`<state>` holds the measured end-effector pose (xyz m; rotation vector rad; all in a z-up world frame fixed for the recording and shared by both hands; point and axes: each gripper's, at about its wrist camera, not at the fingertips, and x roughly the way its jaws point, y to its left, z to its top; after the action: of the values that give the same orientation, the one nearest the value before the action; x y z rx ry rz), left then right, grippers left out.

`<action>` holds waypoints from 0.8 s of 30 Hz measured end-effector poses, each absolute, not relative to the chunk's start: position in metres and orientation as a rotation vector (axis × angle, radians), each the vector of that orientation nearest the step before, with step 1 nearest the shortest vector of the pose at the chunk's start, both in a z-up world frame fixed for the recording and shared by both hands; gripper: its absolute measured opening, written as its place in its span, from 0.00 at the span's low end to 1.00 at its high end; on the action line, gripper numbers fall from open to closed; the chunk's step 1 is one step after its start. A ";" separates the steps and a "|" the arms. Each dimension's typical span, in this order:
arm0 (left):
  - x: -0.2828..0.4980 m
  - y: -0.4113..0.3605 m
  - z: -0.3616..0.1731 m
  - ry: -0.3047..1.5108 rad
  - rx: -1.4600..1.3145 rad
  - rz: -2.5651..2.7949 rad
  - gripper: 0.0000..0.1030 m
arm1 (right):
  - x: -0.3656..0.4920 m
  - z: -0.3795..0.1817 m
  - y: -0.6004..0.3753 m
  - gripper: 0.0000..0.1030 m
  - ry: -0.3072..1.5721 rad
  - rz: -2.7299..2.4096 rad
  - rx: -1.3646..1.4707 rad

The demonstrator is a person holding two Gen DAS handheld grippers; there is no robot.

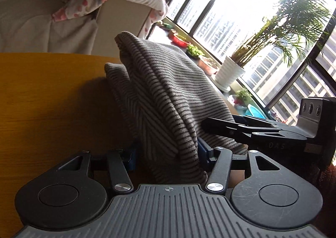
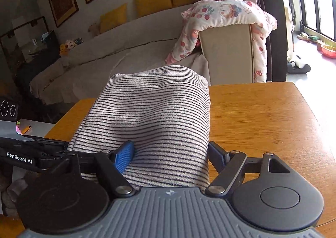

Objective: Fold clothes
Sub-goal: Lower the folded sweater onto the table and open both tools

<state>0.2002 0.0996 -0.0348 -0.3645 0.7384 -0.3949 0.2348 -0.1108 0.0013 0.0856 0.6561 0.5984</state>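
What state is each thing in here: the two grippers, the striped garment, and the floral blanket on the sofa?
Left gripper: shut on the striped garment.
Right gripper: shut on the striped garment.
Striped garment: bunched, lifted at the gripped edge, draped over the wooden table.
Floral blanket: unfolded, hanging over the sofa arm.

The soft, fleecy grey garment with thin dark horizontal stripes (image 1: pixel 159 95) is bunched and folded over on itself above the wooden tabletop (image 1: pixel 42 101). In the left wrist view it rises in a rounded hump with a thick raised seam running along its crest. In the right wrist view the same cloth (image 2: pixel 155 112) bulges forward as a smooth striped dome, its lower edge on the tabletop (image 2: pixel 262 116).
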 end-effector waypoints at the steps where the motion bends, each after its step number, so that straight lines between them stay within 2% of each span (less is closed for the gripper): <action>1: 0.200 0.099 -0.033 0.738 -0.353 -0.399 0.58 | 0.236 0.003 -0.112 0.74 0.655 0.598 0.076; 3: 0.196 0.105 -0.020 0.706 -0.347 -0.384 0.62 | 0.231 0.009 -0.112 0.76 0.631 0.598 0.031; 6: 0.193 0.118 0.001 0.646 -0.350 -0.351 0.62 | 0.215 0.016 -0.106 0.78 0.570 0.595 -0.060; 13: 0.258 0.122 0.007 0.614 -0.401 -0.345 0.63 | 0.181 0.032 -0.063 0.79 0.391 0.686 -0.166; 18: 0.305 0.121 -0.005 0.643 -0.414 -0.332 0.62 | 0.186 0.028 -0.048 0.80 0.496 0.735 -0.143; 22: 0.321 0.116 -0.020 0.656 -0.366 -0.347 0.65 | 0.191 0.025 -0.038 0.82 0.578 0.775 -0.116; 24: 0.323 0.119 -0.019 0.668 -0.364 -0.357 0.65 | 0.200 0.026 -0.066 0.84 0.594 0.771 0.014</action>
<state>0.3226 0.1188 -0.0190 -0.3639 0.6683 -0.3571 0.2001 -0.0659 0.0261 0.0139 0.5937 0.7714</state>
